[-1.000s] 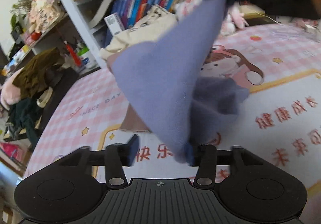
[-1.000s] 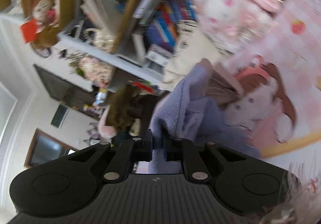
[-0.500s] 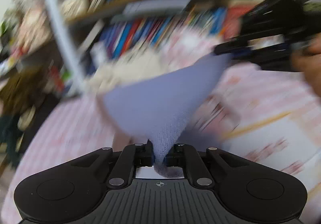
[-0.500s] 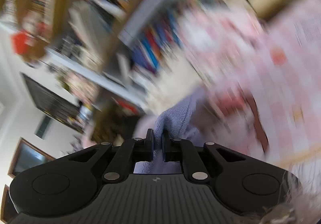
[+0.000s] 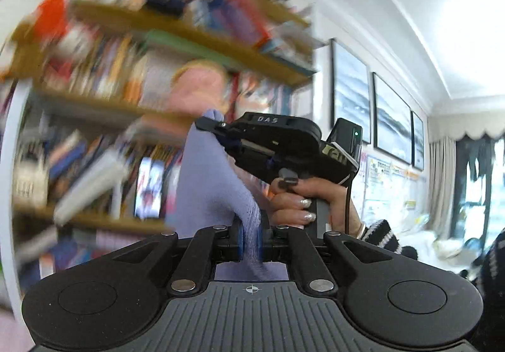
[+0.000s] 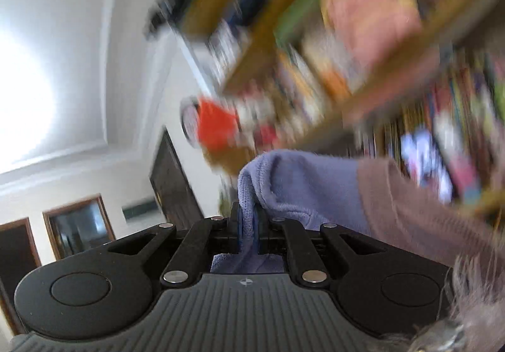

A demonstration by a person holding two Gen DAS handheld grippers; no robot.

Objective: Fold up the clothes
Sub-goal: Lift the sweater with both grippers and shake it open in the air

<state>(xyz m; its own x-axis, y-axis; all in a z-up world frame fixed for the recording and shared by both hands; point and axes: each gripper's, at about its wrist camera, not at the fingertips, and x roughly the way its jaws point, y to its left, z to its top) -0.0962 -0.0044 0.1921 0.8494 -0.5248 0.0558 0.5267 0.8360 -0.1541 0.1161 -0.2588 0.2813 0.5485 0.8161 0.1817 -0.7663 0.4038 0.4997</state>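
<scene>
A lilac knitted garment (image 5: 208, 175) hangs in the air between both grippers. My left gripper (image 5: 251, 240) is shut on one corner of it, with the knit pinched between the blue pads. In the left wrist view the right gripper (image 5: 217, 128) is higher up, held by a hand (image 5: 303, 197), and clamps the other end of the cloth. In the right wrist view my right gripper (image 6: 249, 233) is shut on the lilac garment (image 6: 303, 187), which drapes to the right with a mauve band (image 6: 410, 210). The lower part of the garment is hidden.
A blurred bookshelf (image 5: 126, 83) full of books fills the background of both views. Framed pictures (image 5: 350, 90) hang on the white wall to the right, with a curtained window (image 5: 479, 181) beyond. A dark doorway (image 6: 173, 181) stands at the left in the right wrist view.
The left gripper closed on the lilac garment's corner. Both grippers rose and tilted up with the cloth, so the pink bed cover dropped out of view and shelves and wall came in.
</scene>
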